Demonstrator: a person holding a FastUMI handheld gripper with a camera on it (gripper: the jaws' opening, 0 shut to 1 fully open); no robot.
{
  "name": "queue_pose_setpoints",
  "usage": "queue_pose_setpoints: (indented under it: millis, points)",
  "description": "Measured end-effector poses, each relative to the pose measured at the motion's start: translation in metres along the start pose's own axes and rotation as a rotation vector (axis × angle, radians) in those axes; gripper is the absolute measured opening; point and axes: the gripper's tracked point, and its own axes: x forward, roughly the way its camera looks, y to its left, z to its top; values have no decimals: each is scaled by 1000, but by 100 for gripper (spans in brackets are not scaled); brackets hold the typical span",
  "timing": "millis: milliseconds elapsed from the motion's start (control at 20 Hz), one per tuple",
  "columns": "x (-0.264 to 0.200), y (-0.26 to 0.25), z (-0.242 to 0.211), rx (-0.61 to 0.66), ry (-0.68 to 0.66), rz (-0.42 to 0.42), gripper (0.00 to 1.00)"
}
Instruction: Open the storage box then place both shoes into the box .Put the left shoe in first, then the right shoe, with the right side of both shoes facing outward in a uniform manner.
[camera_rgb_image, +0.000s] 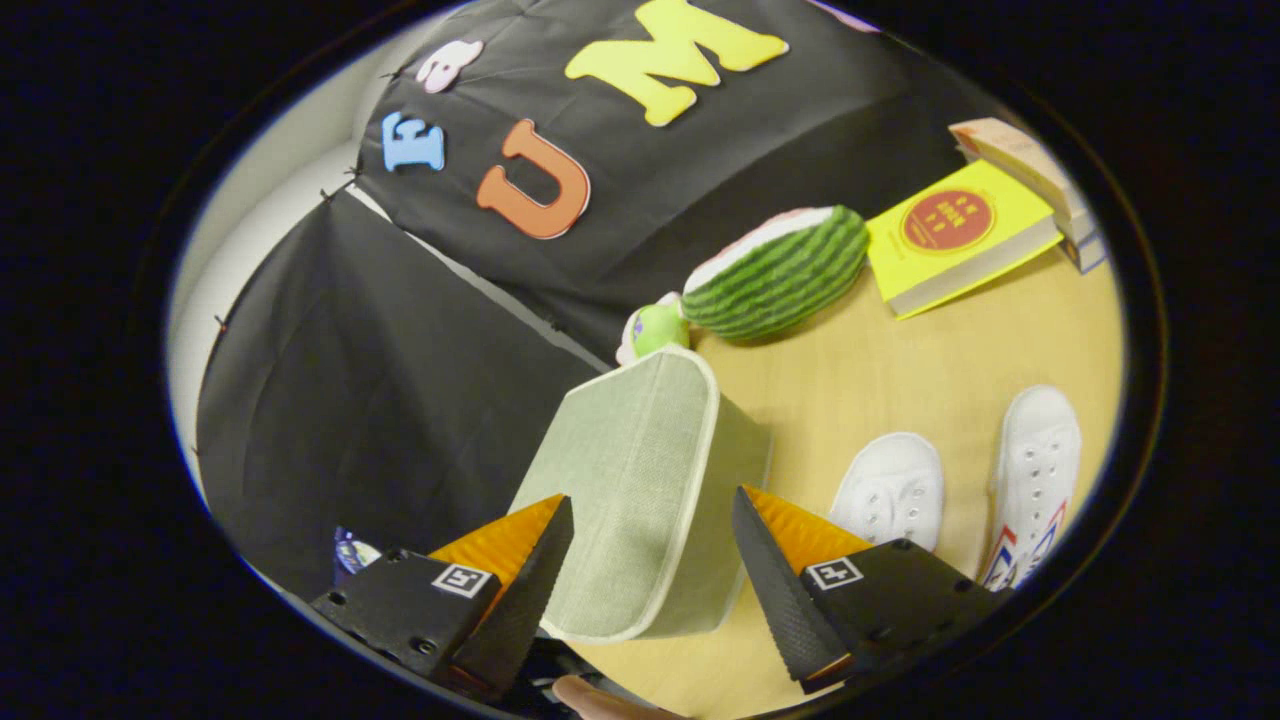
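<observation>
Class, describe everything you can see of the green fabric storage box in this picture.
The storage box is pale green woven fabric with cream piping along its edges and rounded corners. It sits on the wooden table, appearing tilted, with its broad panel facing the camera. It lies between the fingers of the open claw, which flank it without clearly pressing. White shoes stand to one side; a small green toy is just beyond it.

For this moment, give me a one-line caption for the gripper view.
Open gripper straddles the closed storage box; two white shoes wait beside it.
</observation>
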Motion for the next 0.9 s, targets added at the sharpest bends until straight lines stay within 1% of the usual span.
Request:
queue_pose_setpoints:
  millis: [100,200,250,300,350,400,550,700,750,800,900]
  points:
    - [6,-11,-2,106,45,89,98]
    - [15,-14,-3,190,87,195,98]
    - [18,-11,-3,224,106,257,98]
    - [24,-9,-6,242,140,298,97]
    - [27,-2,-11,242,165,314,97]
    - [30,-1,-11,240,180,320,91]
    - [27,11,-17,188,198,387,72]
    - [18,15,-16,145,180,397,31]
    - [15,17,-14,128,161,392,25]
    - [13,21,-10,117,140,383,17]
    - [9,30,-10,91,124,355,12]
